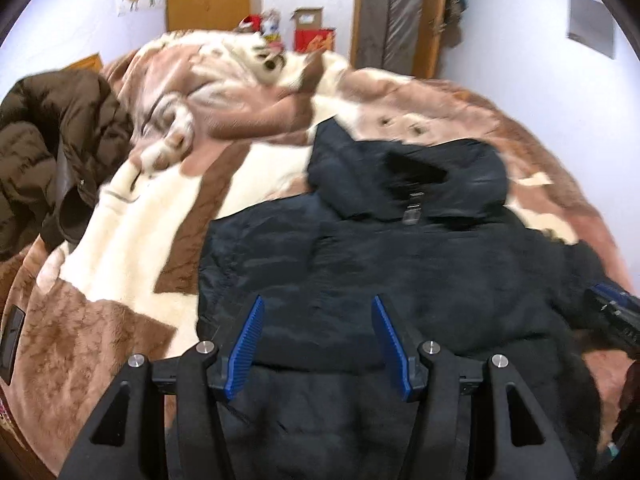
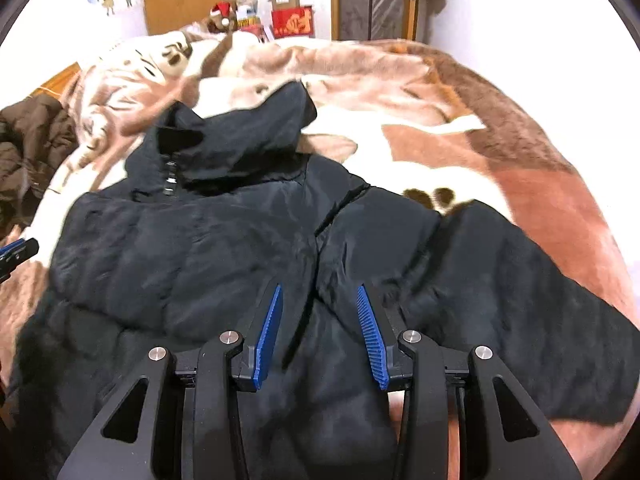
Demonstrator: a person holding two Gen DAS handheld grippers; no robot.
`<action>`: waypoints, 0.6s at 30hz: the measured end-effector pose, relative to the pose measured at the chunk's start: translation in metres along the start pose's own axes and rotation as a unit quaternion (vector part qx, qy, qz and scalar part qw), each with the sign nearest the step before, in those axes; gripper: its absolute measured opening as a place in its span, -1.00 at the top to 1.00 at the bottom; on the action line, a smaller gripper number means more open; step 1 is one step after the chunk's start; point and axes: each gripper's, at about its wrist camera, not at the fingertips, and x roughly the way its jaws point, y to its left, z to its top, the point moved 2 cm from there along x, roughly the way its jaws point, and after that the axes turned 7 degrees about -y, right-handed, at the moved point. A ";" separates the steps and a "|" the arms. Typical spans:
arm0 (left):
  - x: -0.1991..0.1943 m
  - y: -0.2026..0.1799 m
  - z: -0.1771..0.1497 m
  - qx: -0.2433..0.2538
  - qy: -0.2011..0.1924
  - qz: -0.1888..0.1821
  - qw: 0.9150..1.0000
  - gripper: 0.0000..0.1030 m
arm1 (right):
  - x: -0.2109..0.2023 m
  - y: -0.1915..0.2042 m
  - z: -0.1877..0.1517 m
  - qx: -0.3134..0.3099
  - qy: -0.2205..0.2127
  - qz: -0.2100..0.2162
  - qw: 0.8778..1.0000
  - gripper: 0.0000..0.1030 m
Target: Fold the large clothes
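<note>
Plush brown-and-cream fleece covers everything under me: the blanket (image 1: 132,240) fills both wrist views from edge to edge and gives the coats a soft, flat bed to lie on. On it, from my left camera's centre out toward four o'clock, sprawls the black hooded jacket (image 2: 192,264), front side up, zipper closed to the collar, hood (image 2: 248,140) flopped at twelve o'clock in the right view. I judge it has been laid out this way so the body is square before any fold. Its one sleeve (image 2: 520,320) runs off toward four o'clock in the right view, not yet brought in over the chest. A second brown puffer coat (image 1: 48,152) sits bunched at nine o'clock in the left view, well apart, likely waiting its turn. My left gripper (image 1: 318,340) hangs above the jacket's lower body with its blue pads parted and only air between them. My right gripper (image 2: 320,336) is likewise spread and empty, over the seam near the armpit; I would reach for that sleeve next
</note>
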 end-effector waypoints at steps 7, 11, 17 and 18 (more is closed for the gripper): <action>-0.075 -0.054 -0.018 0.018 -0.014 -0.046 0.999 -0.13 | -0.077 -0.005 -0.036 0.029 -0.015 0.020 0.999 0.09; -0.103 -0.081 -0.032 0.030 -0.013 -0.064 0.997 -0.13 | -0.107 -0.013 -0.052 0.047 -0.018 0.023 0.998 0.07; -0.118 -0.121 -0.052 0.050 -0.003 -0.098 0.994 -0.13 | -0.130 -0.035 -0.074 0.072 -0.014 0.006 0.997 0.07; -0.117 -0.128 -0.055 0.057 0.001 -0.101 0.993 -0.13 | -0.129 -0.042 -0.077 0.078 -0.011 0.001 0.997 0.07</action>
